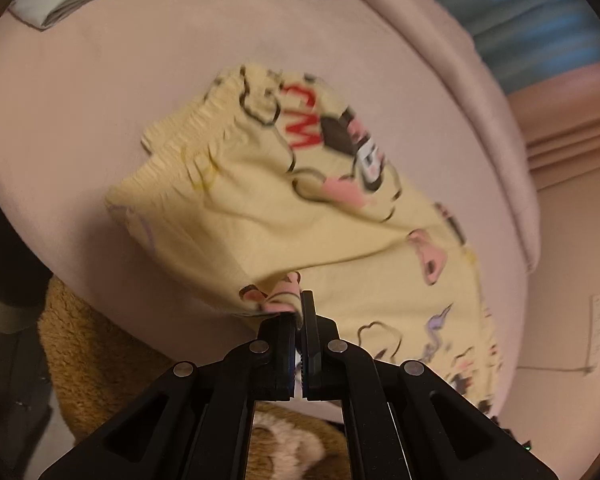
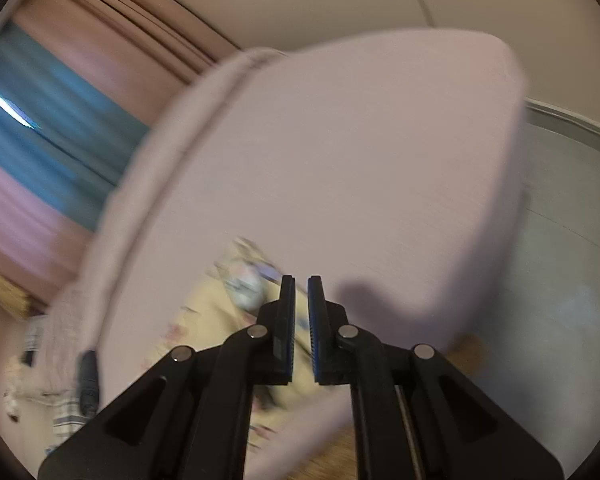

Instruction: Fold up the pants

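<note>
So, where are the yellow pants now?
In the left wrist view, the yellow pants lie mid-frame on the pink cushion, one edge pinched in the left tool.

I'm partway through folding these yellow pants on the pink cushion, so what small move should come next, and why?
Probably bring the right gripper down onto the free end of the pants and pinch it. The left gripper is shut on one bunched edge, lifting it off the cushion, while the right one is slightly open with nothing between its pads, just beside the cloth. A second grip would let both ends fold over together.
</note>
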A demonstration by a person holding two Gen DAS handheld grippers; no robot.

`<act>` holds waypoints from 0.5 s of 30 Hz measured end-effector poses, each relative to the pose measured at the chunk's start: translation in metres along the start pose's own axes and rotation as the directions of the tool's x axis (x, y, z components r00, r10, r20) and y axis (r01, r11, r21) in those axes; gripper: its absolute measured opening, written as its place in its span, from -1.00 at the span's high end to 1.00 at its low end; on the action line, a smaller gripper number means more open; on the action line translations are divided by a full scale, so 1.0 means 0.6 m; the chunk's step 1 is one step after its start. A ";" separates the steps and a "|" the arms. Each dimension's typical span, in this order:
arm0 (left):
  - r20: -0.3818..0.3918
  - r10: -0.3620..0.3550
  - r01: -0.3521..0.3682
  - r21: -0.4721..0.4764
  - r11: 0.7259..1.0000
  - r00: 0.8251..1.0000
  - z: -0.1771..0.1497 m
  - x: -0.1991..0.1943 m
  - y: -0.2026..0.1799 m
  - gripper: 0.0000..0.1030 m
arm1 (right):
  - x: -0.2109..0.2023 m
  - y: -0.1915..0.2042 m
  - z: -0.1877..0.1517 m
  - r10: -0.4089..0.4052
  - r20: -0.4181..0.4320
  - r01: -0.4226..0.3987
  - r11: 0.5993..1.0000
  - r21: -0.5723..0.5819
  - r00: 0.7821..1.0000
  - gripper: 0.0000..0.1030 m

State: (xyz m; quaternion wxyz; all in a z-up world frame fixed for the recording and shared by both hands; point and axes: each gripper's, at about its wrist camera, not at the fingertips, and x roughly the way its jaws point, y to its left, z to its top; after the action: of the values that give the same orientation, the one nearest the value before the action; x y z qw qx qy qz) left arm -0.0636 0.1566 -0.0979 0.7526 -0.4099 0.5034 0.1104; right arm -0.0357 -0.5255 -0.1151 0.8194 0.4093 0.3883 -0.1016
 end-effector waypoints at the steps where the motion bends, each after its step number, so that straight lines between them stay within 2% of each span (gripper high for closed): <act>1: 0.000 0.006 -0.006 0.004 1.000 1.000 -0.001 0.003 -0.001 1.00 | -0.003 -0.010 -0.004 0.009 -0.018 -0.009 1.000 0.008 1.000 0.65; 2: 0.001 0.011 -0.011 0.009 1.000 1.000 -0.001 0.006 -0.003 1.00 | -0.006 -0.014 -0.011 0.018 -0.036 -0.018 1.000 0.014 0.999 0.50; 3: 0.002 0.017 -0.017 0.017 1.000 1.000 0.000 0.008 -0.006 1.00 | -0.011 -0.015 -0.019 0.020 -0.047 -0.020 1.000 0.015 0.999 0.10; 4: 0.002 0.021 -0.022 0.021 1.000 1.000 0.000 0.009 -0.007 1.00 | -0.013 -0.012 -0.026 0.026 -0.052 -0.025 1.000 0.011 0.998 -0.08; 8: -0.001 0.022 -0.022 0.031 0.999 1.000 0.001 0.014 -0.013 1.00 | 0.011 -0.002 -0.046 0.074 -0.119 -0.072 0.997 0.018 0.990 -0.07; 11: 0.000 0.016 -0.015 0.032 0.999 1.000 0.000 0.016 -0.014 1.00 | 0.043 0.010 -0.064 0.073 -0.180 -0.069 0.997 0.028 0.981 0.15; 12: -0.002 0.016 -0.016 0.034 0.999 1.000 0.000 0.015 -0.013 1.00 | 0.049 0.011 -0.070 0.063 -0.182 -0.059 0.998 0.026 0.981 0.39; 13: -0.001 0.016 -0.015 0.034 0.999 1.000 0.000 0.014 -0.013 1.00 | 0.047 0.015 -0.074 0.050 -0.172 -0.048 0.999 0.017 0.984 0.78; 15: 0.003 0.013 -0.013 0.037 0.999 1.000 -0.001 0.013 -0.015 1.00 | 0.036 0.022 -0.074 0.046 -0.139 -0.046 0.999 -0.002 0.989 0.83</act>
State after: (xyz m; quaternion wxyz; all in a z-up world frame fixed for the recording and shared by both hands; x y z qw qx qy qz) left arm -0.0552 0.1485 -0.1002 0.7600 -0.3927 0.5068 0.1065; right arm -0.0394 -0.4803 -0.1386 0.7935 0.4221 0.4352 -0.0529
